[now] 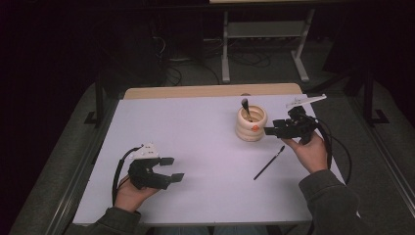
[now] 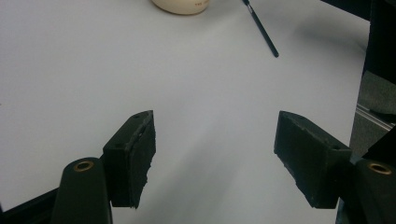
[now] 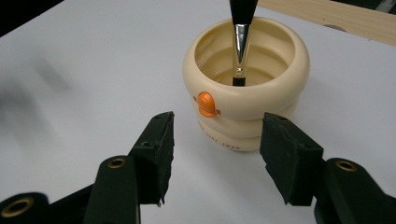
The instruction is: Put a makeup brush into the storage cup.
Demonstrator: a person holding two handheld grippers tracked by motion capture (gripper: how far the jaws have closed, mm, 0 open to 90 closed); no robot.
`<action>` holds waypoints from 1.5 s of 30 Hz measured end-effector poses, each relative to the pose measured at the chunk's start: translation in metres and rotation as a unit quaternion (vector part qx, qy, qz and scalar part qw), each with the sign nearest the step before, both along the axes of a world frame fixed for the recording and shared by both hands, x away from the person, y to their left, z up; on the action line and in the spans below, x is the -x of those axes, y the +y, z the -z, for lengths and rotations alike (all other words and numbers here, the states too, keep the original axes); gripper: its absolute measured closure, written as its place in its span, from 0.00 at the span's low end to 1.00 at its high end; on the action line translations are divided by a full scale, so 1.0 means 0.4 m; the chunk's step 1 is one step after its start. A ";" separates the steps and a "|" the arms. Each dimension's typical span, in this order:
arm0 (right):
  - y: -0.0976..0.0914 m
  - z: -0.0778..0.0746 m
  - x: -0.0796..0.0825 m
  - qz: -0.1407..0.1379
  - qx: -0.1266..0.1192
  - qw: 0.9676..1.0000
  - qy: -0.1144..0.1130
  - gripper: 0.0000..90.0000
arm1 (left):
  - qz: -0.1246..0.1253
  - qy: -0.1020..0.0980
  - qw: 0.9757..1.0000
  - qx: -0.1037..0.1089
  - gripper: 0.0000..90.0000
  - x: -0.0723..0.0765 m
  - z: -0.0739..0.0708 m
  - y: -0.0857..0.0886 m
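Observation:
A cream ribbed cup point(image 1: 251, 124) with an orange mark stands upright on the white table, right of centre; a brush point(image 1: 245, 108) stands in it, bristles up. In the right gripper view the cup point(image 3: 246, 88) sits just beyond the jaws with the brush point(image 3: 241, 37) leaning inside. My right gripper point(image 1: 268, 130) is open, close beside the cup's right side, nothing between its fingers point(image 3: 159, 154). A second thin black brush point(image 1: 269, 163) lies flat on the table near the right hand. My left gripper point(image 1: 172, 168) is open and empty at the front left; its pads point(image 2: 135, 154) stand wide apart.
The white table point(image 1: 186, 147) has a wooden strip point(image 1: 210, 91) along its far edge. In the left gripper view the lying brush point(image 2: 261, 29) and the cup's base point(image 2: 182, 5) are at the top. A metal frame and cables sit on the floor beyond.

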State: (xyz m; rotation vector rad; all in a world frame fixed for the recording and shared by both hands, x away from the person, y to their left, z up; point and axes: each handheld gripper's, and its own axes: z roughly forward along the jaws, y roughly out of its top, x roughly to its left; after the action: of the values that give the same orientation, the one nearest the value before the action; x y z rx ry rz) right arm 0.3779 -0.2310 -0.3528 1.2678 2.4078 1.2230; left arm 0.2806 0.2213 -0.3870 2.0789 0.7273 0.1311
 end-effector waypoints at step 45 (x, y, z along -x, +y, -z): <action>-0.034 0.073 0.109 0.037 0.023 0.999 -0.013 0.41 | 0.044 0.015 0.999 -0.017 0.33 -0.052 -0.010 -0.201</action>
State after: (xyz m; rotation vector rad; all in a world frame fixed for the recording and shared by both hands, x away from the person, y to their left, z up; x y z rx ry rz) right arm 0.3341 -0.2447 -0.3820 1.3068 2.3348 1.1506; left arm 0.3014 0.1407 -0.3830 2.1449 0.6544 0.0640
